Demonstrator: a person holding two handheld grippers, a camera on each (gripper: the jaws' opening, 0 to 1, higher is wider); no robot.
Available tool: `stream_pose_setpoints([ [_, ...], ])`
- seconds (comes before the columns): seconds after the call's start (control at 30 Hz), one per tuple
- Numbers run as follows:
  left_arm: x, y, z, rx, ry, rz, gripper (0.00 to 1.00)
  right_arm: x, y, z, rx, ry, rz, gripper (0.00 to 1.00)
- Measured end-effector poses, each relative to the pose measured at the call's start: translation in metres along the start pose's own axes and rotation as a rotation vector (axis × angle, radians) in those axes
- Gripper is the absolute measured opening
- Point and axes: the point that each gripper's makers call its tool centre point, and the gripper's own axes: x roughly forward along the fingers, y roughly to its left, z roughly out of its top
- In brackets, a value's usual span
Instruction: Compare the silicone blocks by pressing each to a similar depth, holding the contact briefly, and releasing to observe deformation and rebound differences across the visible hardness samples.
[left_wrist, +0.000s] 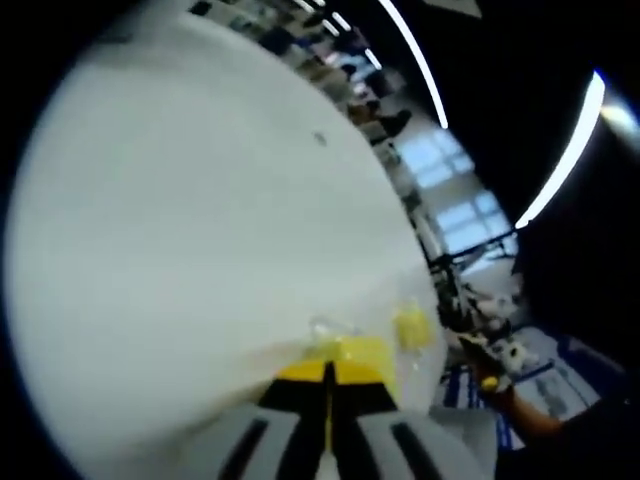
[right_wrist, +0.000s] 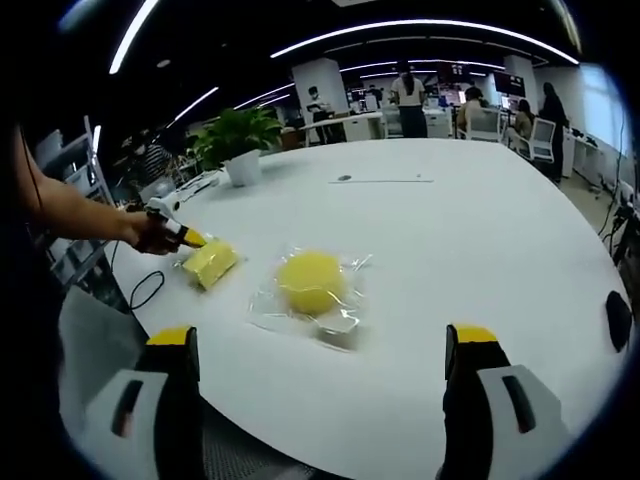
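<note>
Two yellow silicone blocks on the white desk (right_wrist: 480, 240)

Left gripper (left_wrist: 328, 385) jaws together on the flat block (right_wrist: 210, 262) (beside the bagged round block (right_wrist: 310, 280)); right gripper (right_wrist: 320, 345) apart.

Open-plan office.
Big white table (right_wrist: 480, 230); desks, chairs (right_wrist: 545, 140) and people were at frame top under strip lights (right_wrist: 400, 25); potted plant (right_wrist: 240, 140) upper left.

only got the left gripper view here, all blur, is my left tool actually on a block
Observer: Yes. In the right gripper view the left tool presses the near end of the flat yellow rectangular silicone block.
Operator: what else is out there
Observer: A round yellow silicone block in a clear plastic wrapper lies on the white table, beside the rectangular one.
Operator: and my right tool
Observer: The right tool is open, short of the round block and not touching it.
</note>
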Motion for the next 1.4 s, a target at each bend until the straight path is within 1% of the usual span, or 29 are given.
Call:
stream_pose_setpoints([
  [0.07, -0.003, -0.003, 0.001, 0.015, -0.022, 0.012, 0.00, 0.000, 0.000, 0.000, 0.000, -0.002, 0.000, 0.96],
  [0.17, -0.007, -0.011, 0.008, 0.029, -0.054, 0.005, 0.00, -0.001, 0.001, 0.001, 0.004, -0.007, 0.001, 0.96],
  [0.23, -0.010, -0.012, 0.012, 0.036, -0.074, 0.016, 0.00, -0.001, 0.002, 0.001, 0.008, -0.011, 0.003, 0.96],
  [0.27, -0.012, -0.012, 0.014, 0.057, -0.088, 0.027, 0.00, -0.001, 0.002, 0.002, 0.009, -0.012, 0.002, 0.96],
  [0.33, -0.014, -0.013, 0.016, 0.063, -0.094, 0.029, 0.00, -0.002, 0.002, 0.002, 0.012, -0.015, 0.002, 0.96],
  [0.4, -0.017, -0.017, 0.017, 0.099, -0.106, 0.027, 0.00, -0.002, 0.002, 0.004, 0.012, -0.021, 0.003, 0.96],
  [0.53, -0.023, -0.026, 0.023, 0.108, -0.138, 0.022, 0.00, -0.004, 0.002, 0.009, 0.011, -0.034, 0.003, 0.96],
  [0.63, -0.028, -0.039, 0.024, 0.142, -0.145, 0.022, 0.00, -0.005, 0.003, 0.011, 0.015, -0.044, 0.005, 0.96],
  [0.7, -0.028, -0.042, 0.026, 0.161, -0.153, 0.017, 0.00, -0.005, 0.004, 0.012, 0.013, -0.045, 0.007, 0.96],
  [0.77, -0.029, -0.048, 0.029, 0.188, -0.166, 0.024, 0.00, -0.006, 0.005, 0.012, 0.012, -0.043, 0.008, 0.96],
  [0.83, -0.032, -0.058, 0.031, 0.200, -0.187, 0.020, 0.00, -0.008, 0.006, 0.014, 0.012, -0.044, 0.010, 0.96],
  [0.87, -0.034, -0.064, 0.033, 0.226, -0.200, 0.006, 0.00, -0.009, 0.007, 0.016, 0.007, -0.047, 0.008, 0.96],
  [0.97, -0.039, -0.072, 0.033, 0.244, -0.209, 0.003, 0.00, -0.010, 0.007, 0.020, 0.001, -0.056, 0.008, 0.96],
  [1.17, -0.047, -0.077, 0.036, 0.310, -0.245, 0.027, 0.00, -0.011, 0.008, 0.021, -0.005, -0.063, 0.013, 0.96],
  [1.27, -0.050, -0.078, 0.037, 0.319, -0.255, 0.036, 0.00, -0.011, 0.009, 0.022, -0.010, -0.062, 0.015, 0.96],
  [1.3, -0.052, -0.077, 0.039, 0.325, -0.264, 0.056, 0.00, -0.011, 0.009, 0.022, -0.009, -0.061, 0.015, 0.96],
  [1.33, -0.052, -0.078, 0.040, 0.335, -0.271, 0.062, 0.00, -0.012, 0.010, 0.023, -0.009, -0.061, 0.015, 0.96],
  [1.4, -0.055, -0.084, 0.043, 0.358, -0.295, 0.058, 0.00, -0.012, 0.011, 0.025, -0.015, -0.065, 0.016, 0.96],
])
